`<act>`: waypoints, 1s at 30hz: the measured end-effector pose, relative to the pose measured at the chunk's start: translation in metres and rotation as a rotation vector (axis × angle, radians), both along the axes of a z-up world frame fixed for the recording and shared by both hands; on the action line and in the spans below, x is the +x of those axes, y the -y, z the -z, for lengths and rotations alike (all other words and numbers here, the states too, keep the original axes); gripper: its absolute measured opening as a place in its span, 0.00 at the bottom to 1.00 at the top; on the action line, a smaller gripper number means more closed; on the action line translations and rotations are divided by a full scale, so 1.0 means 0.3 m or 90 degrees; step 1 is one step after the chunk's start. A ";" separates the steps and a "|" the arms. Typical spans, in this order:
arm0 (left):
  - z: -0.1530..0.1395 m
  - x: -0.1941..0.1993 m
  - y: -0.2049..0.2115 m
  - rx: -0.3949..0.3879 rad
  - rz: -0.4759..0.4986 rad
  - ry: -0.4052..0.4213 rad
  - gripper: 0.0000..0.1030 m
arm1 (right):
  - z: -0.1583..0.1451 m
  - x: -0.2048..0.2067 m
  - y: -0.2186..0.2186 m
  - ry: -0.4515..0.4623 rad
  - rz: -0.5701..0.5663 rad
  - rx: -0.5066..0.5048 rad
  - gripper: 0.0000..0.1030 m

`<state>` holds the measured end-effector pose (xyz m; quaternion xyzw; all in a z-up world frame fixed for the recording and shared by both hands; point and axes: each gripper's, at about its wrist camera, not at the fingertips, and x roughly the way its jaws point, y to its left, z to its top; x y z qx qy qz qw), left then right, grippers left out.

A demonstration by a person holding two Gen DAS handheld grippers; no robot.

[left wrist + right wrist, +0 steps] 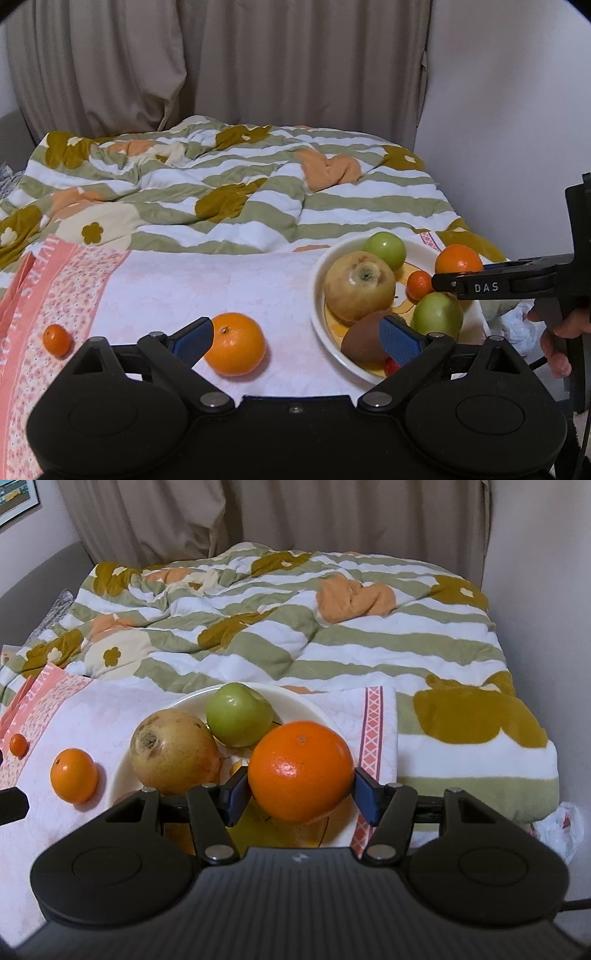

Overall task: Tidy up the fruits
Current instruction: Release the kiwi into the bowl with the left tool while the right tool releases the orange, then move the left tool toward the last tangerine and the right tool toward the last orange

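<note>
Tongs on the right are bracketing a big orange over the near side of the cream plate, one blue pad at each flank of the fruit. Whether those pads are pressing or just off the skin is hard to call from the right wrist view, since the orange is hiding both contact lines; I cannot tell for sure that it is gripped.

The left tongs are standing wide apart and holding nothing, hanging over the pink cloth spread on the bed, with a second orange just beside the left pad and a tiny mandarin lying farther off to the left.

On the plate a yellowish pomegranate is sitting beside a green apple; the left wrist view is also showing a brown kiwi, another green apple, a small mandarin and something small and red at the front rim.

To do this step well, the person should be lowering the orange into the open gap toward the plate's right side, clear of the pomegranate, and spreading the pads only once the fruit is resting. A round orange is likely to roll, so a low, slow release suits it. The cloth is soft and uneven, so the plate may tip if pushed at the rim.
</note>
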<state>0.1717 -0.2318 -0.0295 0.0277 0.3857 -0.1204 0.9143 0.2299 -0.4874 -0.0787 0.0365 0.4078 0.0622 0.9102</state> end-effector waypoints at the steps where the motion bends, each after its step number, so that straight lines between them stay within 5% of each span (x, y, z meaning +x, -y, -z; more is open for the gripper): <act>1: 0.001 -0.004 -0.002 0.001 -0.002 -0.001 0.95 | -0.007 -0.006 -0.002 0.010 0.000 -0.001 0.80; 4: 0.000 -0.024 -0.007 0.000 -0.006 0.000 0.95 | -0.027 -0.025 -0.001 0.023 0.009 -0.004 1.00; 30: -0.223 -0.350 -0.128 -0.011 -0.065 0.122 0.99 | -0.325 -0.362 -0.089 0.094 -0.014 0.018 1.00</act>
